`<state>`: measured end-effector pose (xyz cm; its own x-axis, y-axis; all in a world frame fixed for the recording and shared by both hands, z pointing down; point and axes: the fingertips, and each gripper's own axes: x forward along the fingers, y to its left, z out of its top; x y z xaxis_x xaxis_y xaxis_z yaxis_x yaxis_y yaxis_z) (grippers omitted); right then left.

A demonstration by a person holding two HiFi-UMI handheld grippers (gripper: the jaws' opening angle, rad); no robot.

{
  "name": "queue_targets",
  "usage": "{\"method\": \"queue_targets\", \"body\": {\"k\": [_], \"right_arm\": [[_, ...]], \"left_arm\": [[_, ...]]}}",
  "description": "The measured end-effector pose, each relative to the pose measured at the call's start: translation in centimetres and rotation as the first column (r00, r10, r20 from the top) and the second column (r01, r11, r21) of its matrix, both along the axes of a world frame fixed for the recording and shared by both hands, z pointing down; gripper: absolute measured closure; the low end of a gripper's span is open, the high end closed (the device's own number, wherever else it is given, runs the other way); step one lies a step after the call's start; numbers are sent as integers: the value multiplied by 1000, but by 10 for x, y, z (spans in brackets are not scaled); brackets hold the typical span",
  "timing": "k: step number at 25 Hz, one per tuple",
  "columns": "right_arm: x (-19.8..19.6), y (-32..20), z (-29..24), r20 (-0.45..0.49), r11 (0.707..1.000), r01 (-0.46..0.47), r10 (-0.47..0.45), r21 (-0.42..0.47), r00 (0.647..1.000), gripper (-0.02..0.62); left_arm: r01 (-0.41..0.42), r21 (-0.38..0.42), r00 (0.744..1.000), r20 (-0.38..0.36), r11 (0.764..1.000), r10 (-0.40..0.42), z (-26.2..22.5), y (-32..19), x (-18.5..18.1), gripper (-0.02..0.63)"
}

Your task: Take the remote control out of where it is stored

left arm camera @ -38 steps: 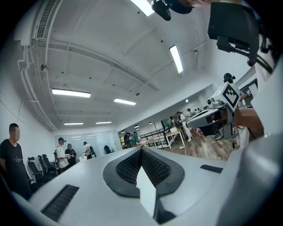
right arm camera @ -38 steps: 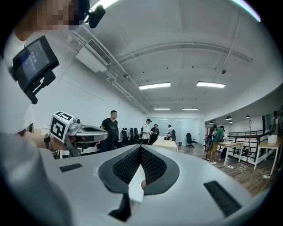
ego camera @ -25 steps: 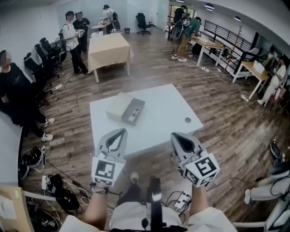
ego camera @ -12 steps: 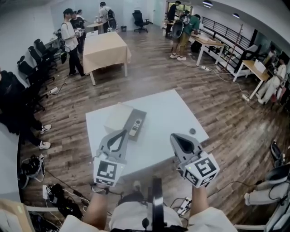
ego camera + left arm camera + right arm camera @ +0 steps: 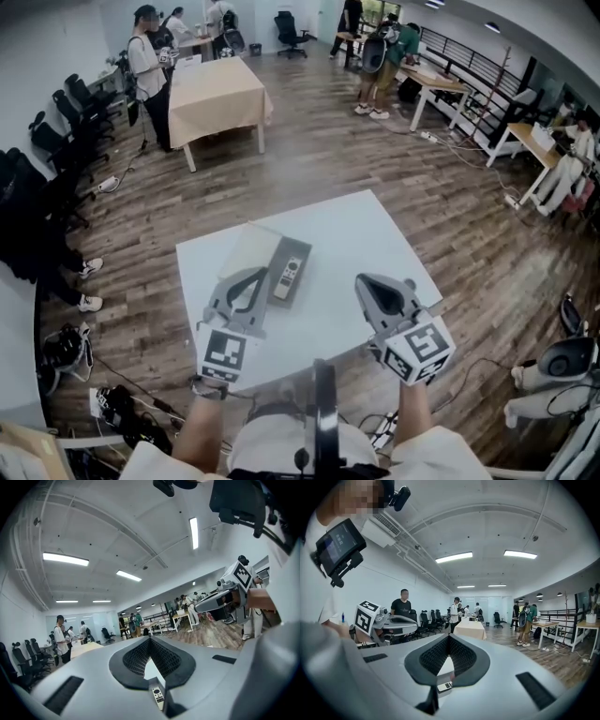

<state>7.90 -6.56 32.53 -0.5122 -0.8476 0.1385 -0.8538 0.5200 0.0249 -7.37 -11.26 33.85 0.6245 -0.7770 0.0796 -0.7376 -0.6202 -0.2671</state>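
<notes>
Approach step: I held left tongs [image 5: 253, 277] and right tongs [image 5: 362, 280] closed, empty, below the remote control [image 5: 289, 270]; opening one seemed next.

Grey remote [image 5: 292, 270] lies flat in dark open box [image 5: 280, 292], prob. face-up.

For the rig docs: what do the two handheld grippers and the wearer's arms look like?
Both the left gripper and right gripper have pale grey shells tapering to a point, with black ribbed pads inside. Each carries a white cube with black square markers. Forearms bare; white top.
</notes>
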Motion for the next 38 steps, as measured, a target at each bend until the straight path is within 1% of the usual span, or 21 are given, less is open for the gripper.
{"method": "queue_targets", "body": {"k": [4, 10, 15, 19, 21, 26, 28, 31, 32, 34, 38], "right_arm": [[-3, -21, 6, -4, 1000, -6, 6, -9, 1000, 597], [-2, -44, 16, -22, 999, -33, 33, -24, 999, 596], [1, -62, 27, -38, 998, -45, 43, -49, 998, 596], [2, -83, 50, -62, 994, -72, 67, -87, 996, 597], [4, -93, 63, -56, 992, -78, 72, -100, 996, 597], [3, -118, 97, -6, 982, -86, 86, -171, 996, 595], [3, -127, 110, -16, 975, -92, 91, -202, 996, 595], [7, -137, 131, -44, 965, -94, 86, -246, 995, 595], [9, -140, 138, -46, 962, -91, 82, -258, 996, 595], [14, -144, 149, -48, 956, -90, 80, -280, 996, 595], [20, -151, 167, -57, 946, -81, 66, -314, 996, 595]], "left_arm": [[-8, -30, 1000, 5, 1000, 8, 13, -22, 1, 608], [-22, -67, 999, 38, 997, 25, 32, -50, 4, 607], [-21, -127, 998, 52, 992, 28, 54, -68, 9, 607], [5, -176, 998, 59, 984, 6, 77, -82, 17, 607], [17, -205, 997, 71, 979, -2, 92, -89, 24, 607], [70, -298, 993, 114, 952, -37, 131, -109, 32, 606], [88, -333, 991, 126, 939, -48, 146, -117, 34, 606], [109, -393, 989, 138, 913, -59, 168, -123, 37, 606], [113, -410, 988, 146, 905, -57, 176, -124, 38, 601], [117, -439, 985, 167, 891, -47, 190, -127, 42, 572], [120, -484, 979, 204, 867, -22, 219, -134, 48, 565]]}}
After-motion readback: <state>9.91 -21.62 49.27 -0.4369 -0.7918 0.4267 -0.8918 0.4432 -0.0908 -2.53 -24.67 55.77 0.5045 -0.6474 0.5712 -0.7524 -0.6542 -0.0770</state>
